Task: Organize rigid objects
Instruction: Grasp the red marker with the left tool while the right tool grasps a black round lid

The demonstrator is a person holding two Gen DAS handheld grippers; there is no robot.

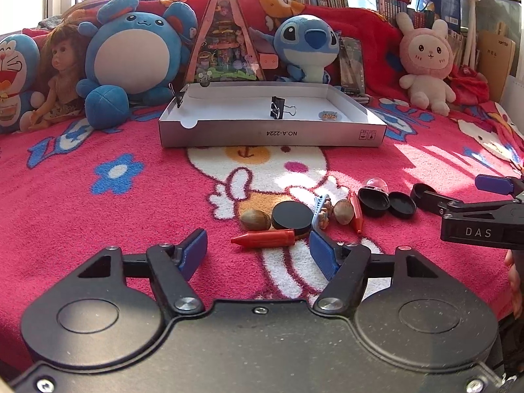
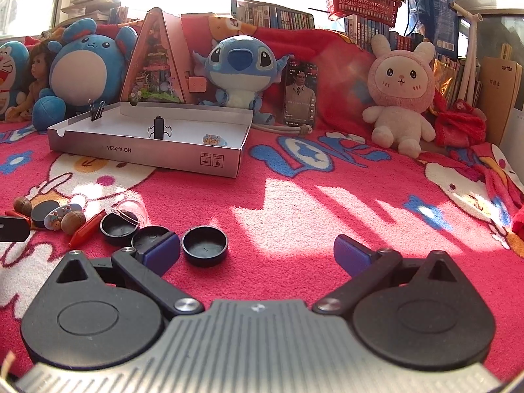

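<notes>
- Our left gripper (image 1: pixel 258 253) hangs spread, empty, just short of the red crayon (image 1: pixel 263 238) on the blanket (image 1: pixel 98 229).
- Next, we'd guess: pinch it, carry it to the white box (image 1: pixel 271 136).
- Right gripper (image 2: pixel 257 250) spread near a black cap (image 2: pixel 204 245); contact unclear.

On my pink blanket, a red crayon (image 1: pixel 263 239) lies flat before a black disc (image 1: pixel 292 220), two brown nuts (image 1: pixel 255 220), a second crayon (image 1: pixel 356 212) and three black caps (image 1: pixel 373 201). Beyond them, my open white box (image 1: pixel 271 134) holds an upright binder clip (image 1: pixel 277 107).
</notes>
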